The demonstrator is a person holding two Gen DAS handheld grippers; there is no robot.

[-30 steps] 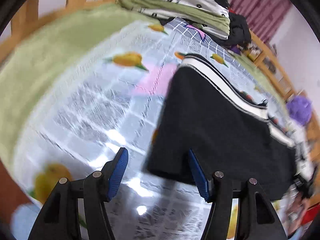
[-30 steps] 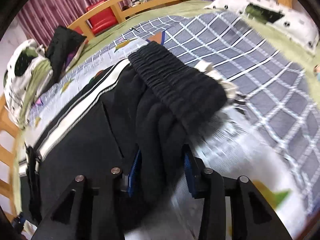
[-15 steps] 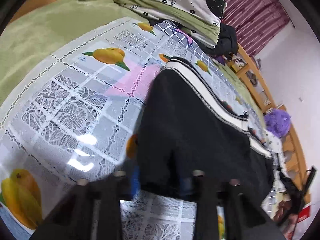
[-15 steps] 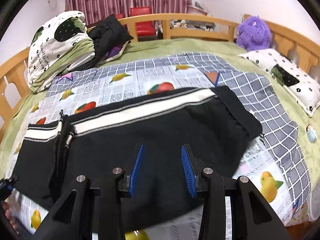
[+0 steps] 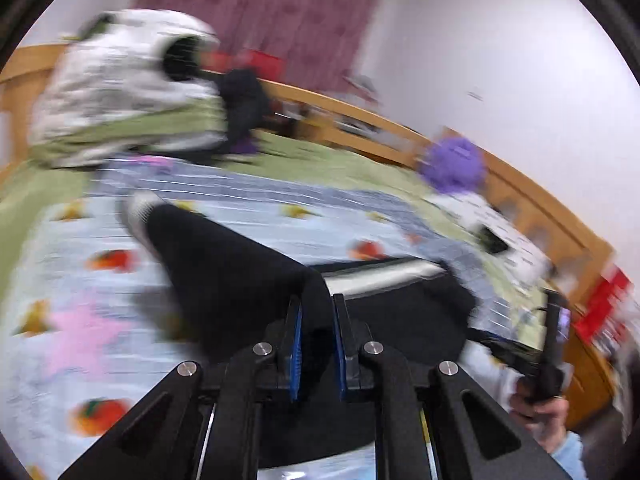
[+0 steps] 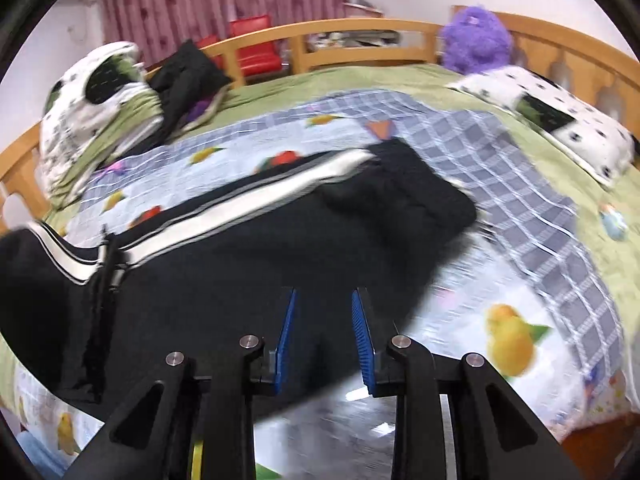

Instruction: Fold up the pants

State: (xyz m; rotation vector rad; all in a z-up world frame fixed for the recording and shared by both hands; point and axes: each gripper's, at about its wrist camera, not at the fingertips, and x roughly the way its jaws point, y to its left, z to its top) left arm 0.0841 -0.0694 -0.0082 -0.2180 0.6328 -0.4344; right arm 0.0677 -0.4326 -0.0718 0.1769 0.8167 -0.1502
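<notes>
My left gripper [image 5: 316, 344] has its fingers clamped on a raised fold of the black pants [image 6: 248, 280], which lie along the near edge of the bed [image 6: 400, 34] on the fruit-print cloth [image 6: 516, 344], the leg end lifted and the waistband toward the checked blanket [image 6: 520, 168]. My right gripper [image 6: 323, 340] hovers with its fingers parted over the pants, gripping nothing. I judge the risk is that my left pinch holds only one layer, so carrying it across would drag the lower leg askew or pull the pants off the near edge. Both views are smeared with motion blur; the hem itself is hidden behind my left fingers [image 5: 295, 344], and the far leg end is cut off.
</notes>
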